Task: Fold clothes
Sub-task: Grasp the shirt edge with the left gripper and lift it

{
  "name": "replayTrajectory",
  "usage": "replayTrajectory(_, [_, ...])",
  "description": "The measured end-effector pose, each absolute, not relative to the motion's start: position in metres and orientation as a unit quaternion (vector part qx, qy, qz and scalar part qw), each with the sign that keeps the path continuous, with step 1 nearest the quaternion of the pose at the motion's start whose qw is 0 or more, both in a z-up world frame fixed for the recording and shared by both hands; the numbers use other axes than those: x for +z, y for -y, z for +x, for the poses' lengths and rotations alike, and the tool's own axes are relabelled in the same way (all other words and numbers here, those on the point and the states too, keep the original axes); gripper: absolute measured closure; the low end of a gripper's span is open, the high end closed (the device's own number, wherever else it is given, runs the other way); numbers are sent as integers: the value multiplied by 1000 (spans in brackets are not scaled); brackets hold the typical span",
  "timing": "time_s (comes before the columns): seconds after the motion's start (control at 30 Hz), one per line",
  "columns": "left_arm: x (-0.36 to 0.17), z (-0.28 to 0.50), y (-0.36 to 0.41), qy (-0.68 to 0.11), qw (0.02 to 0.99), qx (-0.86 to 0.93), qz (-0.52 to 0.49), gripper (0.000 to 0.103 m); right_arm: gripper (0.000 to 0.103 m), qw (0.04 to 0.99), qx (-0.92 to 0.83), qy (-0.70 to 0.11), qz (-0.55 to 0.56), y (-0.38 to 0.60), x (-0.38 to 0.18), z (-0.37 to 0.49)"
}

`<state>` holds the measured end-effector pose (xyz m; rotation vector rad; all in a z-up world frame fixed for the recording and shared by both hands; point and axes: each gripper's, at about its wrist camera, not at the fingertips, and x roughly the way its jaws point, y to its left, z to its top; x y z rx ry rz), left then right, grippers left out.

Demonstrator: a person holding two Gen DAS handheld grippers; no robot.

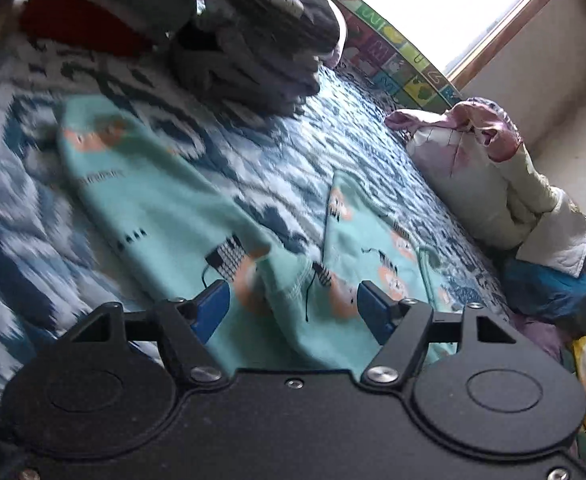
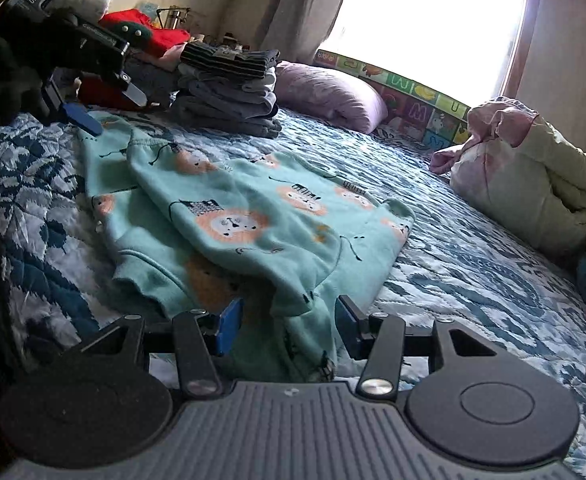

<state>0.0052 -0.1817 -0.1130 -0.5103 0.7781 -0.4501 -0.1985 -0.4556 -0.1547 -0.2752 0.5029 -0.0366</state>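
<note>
Two grippers open [image 1: 293, 300] [image 2: 289, 320] | one teal garment [image 2: 253, 216] | one folded stack [image 2: 229, 92]

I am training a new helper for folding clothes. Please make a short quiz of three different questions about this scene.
1. True or false: the right tongs are shut on the teal lion-print garment.
2. What stands behind the garment: A) stack of folded clothes, B) laundry basket, C) laptop?
3. Fill in: the garment lies on a blue and white patterned ____.

Key: 1 false, jaws apart; 2 A; 3 quilt.
</note>
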Motion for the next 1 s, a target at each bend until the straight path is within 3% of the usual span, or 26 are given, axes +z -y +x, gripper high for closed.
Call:
replayTrajectory(0.1, [-124,11,188,-374,866,-219,-249,42,52,958,-16,-249,-141,454,-158,-197])
replayTrajectory(0.13, [-125,14,190,-373,866,-221,-249,53,52,958,-15,-248,-141,454,-159,-197])
replayTrajectory(0.2, [-128,20,194,-372,864,-227,-251,87,52,960,-13,-244,-140,454,-159,-196])
replayTrajectory(0.23, [-126,21,193,-374,861,-230,-258,94,52,960,-12,-241,-140,454,-159,-196])
replayTrajectory(0.43, [-74,24,223,-318,852,-298,-291,98,52,963,-11,-235,-129,457,-161,-193])
replayTrajectory(0.67, [-40,48,287,-312,837,-336,-298,98,53,963,0,-237,-127,458,-164,-194])
replayTrajectory(1.0, [-53,90,379,-345,822,-336,-306,98,54,967,23,-247,-62,473,-164,-192])
